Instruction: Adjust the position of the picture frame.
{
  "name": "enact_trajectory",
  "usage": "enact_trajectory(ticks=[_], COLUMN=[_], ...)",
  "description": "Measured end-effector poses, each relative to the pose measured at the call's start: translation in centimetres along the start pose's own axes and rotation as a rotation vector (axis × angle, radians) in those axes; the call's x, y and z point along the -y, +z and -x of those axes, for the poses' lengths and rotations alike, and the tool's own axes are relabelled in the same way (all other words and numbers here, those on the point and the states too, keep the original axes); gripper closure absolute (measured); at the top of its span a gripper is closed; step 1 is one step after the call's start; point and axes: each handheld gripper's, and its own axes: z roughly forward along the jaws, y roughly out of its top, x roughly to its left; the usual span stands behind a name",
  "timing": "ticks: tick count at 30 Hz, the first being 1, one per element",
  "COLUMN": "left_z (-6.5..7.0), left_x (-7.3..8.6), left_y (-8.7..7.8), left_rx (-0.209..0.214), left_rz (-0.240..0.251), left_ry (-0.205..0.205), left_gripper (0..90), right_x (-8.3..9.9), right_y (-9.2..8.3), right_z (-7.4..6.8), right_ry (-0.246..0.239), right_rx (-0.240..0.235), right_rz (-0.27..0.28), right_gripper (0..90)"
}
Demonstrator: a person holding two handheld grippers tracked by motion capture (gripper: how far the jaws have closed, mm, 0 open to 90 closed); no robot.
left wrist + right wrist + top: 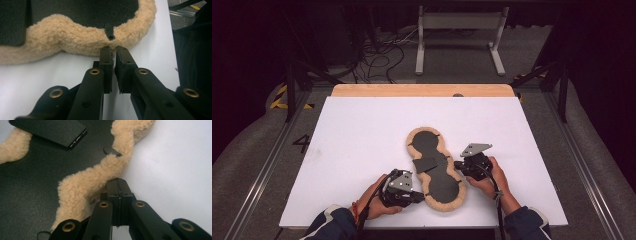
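Observation:
A peanut-shaped pad (432, 187) lies on the white table (362, 125), black underside up, with a tan fleece rim all round. A loose black flap (424, 164) rests across its waist. My left gripper (419, 196) sits at the pad's near-left edge. In the left gripper view, this gripper (115, 48) has its jaws nearly together, tips against the fleece rim (62, 40) just below a small black tab (109, 32). I cannot tell whether a tuft is caught. My right gripper (458, 164) is at the pad's right side. Seen from its own camera, the right gripper (118, 180) is fully shut, touching the fleece (87, 182).
A wooden strip (422, 90) runs along the table's far edge. Beyond it, on the floor, stand a white metal frame (459, 30) and a tangle of cables (377, 55). Bare white tabletop surrounds the pad on all sides.

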Motion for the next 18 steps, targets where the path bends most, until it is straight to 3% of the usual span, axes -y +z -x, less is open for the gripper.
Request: enact_trajectory(ticks=[4, 11, 18], left_z=[-0.1, 0.6, 1.0], left_x=[-0.1, -0.9, -1.9], left_y=[0.2, 1.2, 2.1], left_rx=[0.02, -0.004, -0.023], left_rz=[0.002, 0.003, -0.008], left_ry=[-0.013, 0.001, 0.006], left_gripper=[87.6, 88.8, 89.2], right_x=[-1.0, -1.9, -2.0], right_y=[0.8, 1.5, 1.5], right_z=[-0.2, -0.3, -0.3], right_ry=[-0.031, -0.048, -0.043], right_rx=[0.016, 0.001, 0.025], right_rz=[-0.005, -0.008, -0.009], right_gripper=[90.0, 90.0, 90.0])
